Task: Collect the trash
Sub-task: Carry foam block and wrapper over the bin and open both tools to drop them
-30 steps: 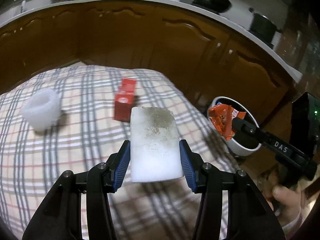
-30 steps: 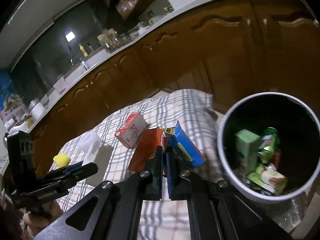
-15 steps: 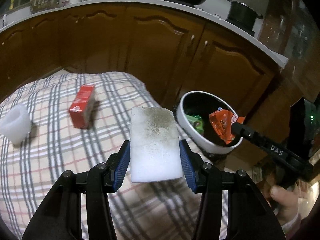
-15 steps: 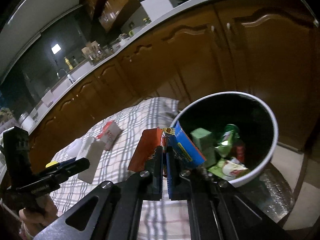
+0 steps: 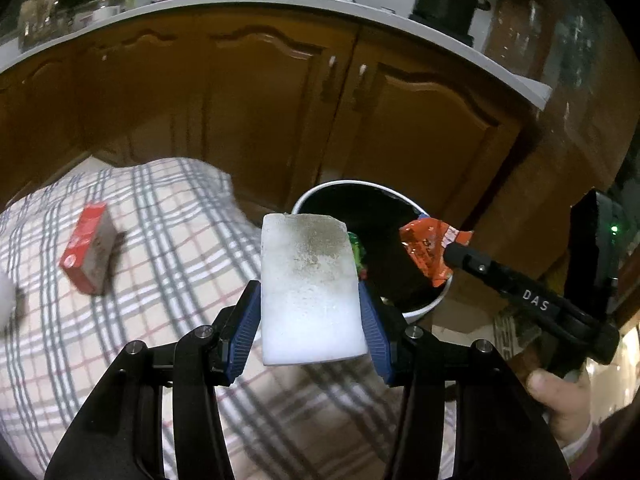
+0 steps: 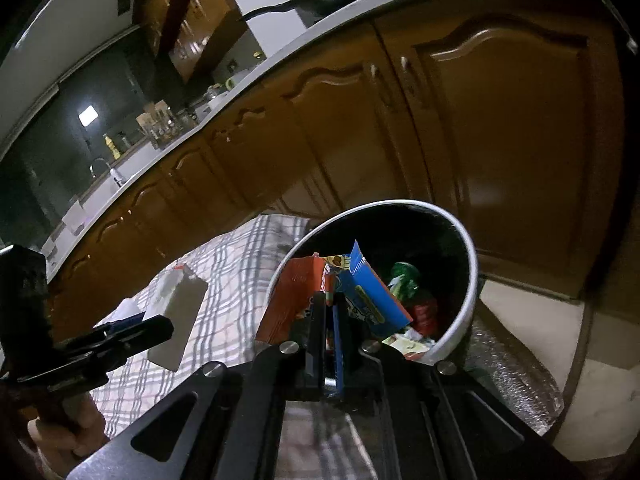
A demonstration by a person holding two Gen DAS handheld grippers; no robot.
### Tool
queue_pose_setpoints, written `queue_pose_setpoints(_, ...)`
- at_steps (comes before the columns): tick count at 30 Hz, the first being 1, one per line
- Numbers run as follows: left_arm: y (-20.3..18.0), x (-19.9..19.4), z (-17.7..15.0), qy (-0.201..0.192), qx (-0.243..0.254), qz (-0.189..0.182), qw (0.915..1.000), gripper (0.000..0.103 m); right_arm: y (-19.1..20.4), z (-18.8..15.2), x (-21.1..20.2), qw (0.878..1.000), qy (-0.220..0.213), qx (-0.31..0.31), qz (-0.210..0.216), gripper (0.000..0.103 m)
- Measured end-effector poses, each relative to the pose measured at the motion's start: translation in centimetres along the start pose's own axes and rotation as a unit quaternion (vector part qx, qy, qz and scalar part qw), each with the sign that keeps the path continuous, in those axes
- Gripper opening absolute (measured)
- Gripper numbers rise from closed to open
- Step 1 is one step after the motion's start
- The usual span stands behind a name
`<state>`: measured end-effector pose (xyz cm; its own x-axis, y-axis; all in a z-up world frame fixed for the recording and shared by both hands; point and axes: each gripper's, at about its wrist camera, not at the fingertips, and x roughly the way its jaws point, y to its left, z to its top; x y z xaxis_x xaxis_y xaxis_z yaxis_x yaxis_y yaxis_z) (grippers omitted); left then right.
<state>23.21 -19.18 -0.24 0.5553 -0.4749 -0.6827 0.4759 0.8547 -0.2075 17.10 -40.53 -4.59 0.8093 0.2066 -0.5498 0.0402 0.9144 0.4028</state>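
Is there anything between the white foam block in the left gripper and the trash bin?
Nothing visible blocks it. The white foam block is near the trash bin rim; the right gripper holds orange wrappers over the bin's far side.

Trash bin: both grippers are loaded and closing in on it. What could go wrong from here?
1. The right gripper pinches several flat wrappers at once; opened near the trash bin rim, one could flutter onto the floor.
2. The left gripper holds the white foam block over the checked cloth, short of the bin; releasing now would likely miss.
3. Both grippers head for one opening and might collide.
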Motion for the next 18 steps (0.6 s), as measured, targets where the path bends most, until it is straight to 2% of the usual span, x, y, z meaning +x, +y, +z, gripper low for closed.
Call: queue_pose_setpoints(18,-4.1,5.6,2.5,0.030,0.036,-0.013,0.9988,0.048,-2.3,1.6,1.0,1.000,0.002,0.001,-0.015,0.003)
